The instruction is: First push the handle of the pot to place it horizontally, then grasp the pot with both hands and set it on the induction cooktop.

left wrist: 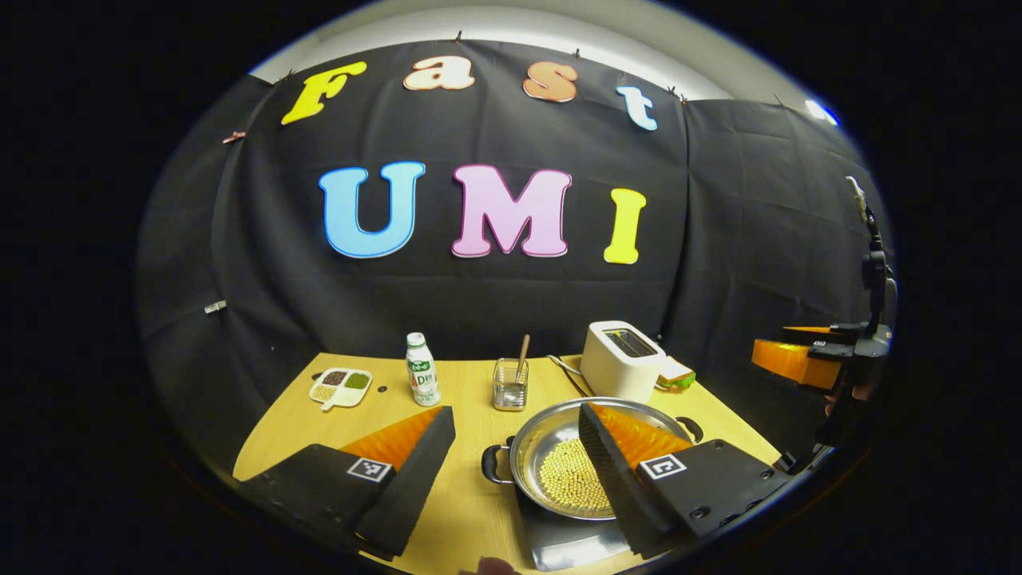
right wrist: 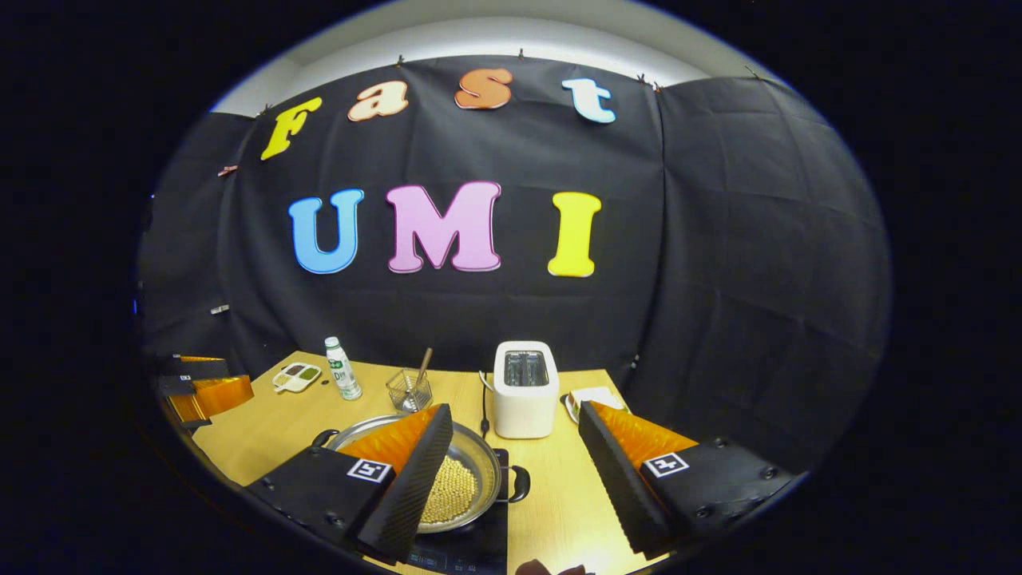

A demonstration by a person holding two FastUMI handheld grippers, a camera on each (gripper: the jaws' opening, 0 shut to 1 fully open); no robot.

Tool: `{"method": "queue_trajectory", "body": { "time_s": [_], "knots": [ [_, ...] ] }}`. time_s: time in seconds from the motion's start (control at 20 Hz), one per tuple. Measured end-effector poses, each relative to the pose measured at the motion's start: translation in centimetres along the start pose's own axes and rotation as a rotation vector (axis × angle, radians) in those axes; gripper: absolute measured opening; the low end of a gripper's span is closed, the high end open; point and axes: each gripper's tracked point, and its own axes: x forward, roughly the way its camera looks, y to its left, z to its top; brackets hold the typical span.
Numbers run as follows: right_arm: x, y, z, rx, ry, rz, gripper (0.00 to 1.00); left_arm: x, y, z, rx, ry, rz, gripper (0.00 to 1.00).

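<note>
A steel pot point(left wrist: 543, 435) with yellow beans point(left wrist: 571, 479) in it rests on the dark induction cooktop point(left wrist: 567, 539) near the table's front edge. One black handle point(left wrist: 495, 463) sticks out to its left and the other point(left wrist: 691, 427) to its right. My left gripper point(left wrist: 515, 409) is open, held above and in front of the pot, touching nothing. In the right gripper view the pot point(right wrist: 479, 455) lies lower left on the cooktop point(right wrist: 471, 547), its near handle point(right wrist: 519, 483) between my fingers. My right gripper point(right wrist: 515, 409) is open and holds nothing.
On the wooden table point(left wrist: 463, 495) behind the pot stand a white toaster point(left wrist: 623, 359), a glass cup with a stick point(left wrist: 511, 383), a small bottle point(left wrist: 421, 370), a divided dish point(left wrist: 341, 386) and a sandwich point(left wrist: 675, 373). Black cloth walls close in the back and sides.
</note>
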Motion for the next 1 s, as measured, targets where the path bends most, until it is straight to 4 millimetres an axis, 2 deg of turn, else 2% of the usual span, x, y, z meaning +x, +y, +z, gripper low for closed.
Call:
{"method": "queue_trajectory", "body": {
  "time_s": [0.2,0.5,0.65,0.8,1.0],
  "knots": [
    [-2.7,1.4,2.1,0.003,-0.055,0.020,0.99,-3.0,-0.3,3.1,0.002,-0.084,0.005,0.96],
    [-5.1,2.7,4.7,-0.012,-0.137,0.030,0.99,-6.7,0.7,5.8,-0.004,-0.193,0.047,0.96],
    [-6.4,2.8,6.1,0.002,-0.167,0.036,0.98,-7.7,1.7,6.3,0.000,-0.222,0.063,0.97],
    [-7.4,2.2,7.5,0.025,-0.212,0.022,0.98,-9.1,1.7,6.9,-0.012,-0.233,0.068,0.97],
    [-7.7,1.2,7.4,0.021,-0.227,-0.008,0.98,-9.3,1.8,7.4,0.002,-0.256,0.069,1.00]
  ]
}}
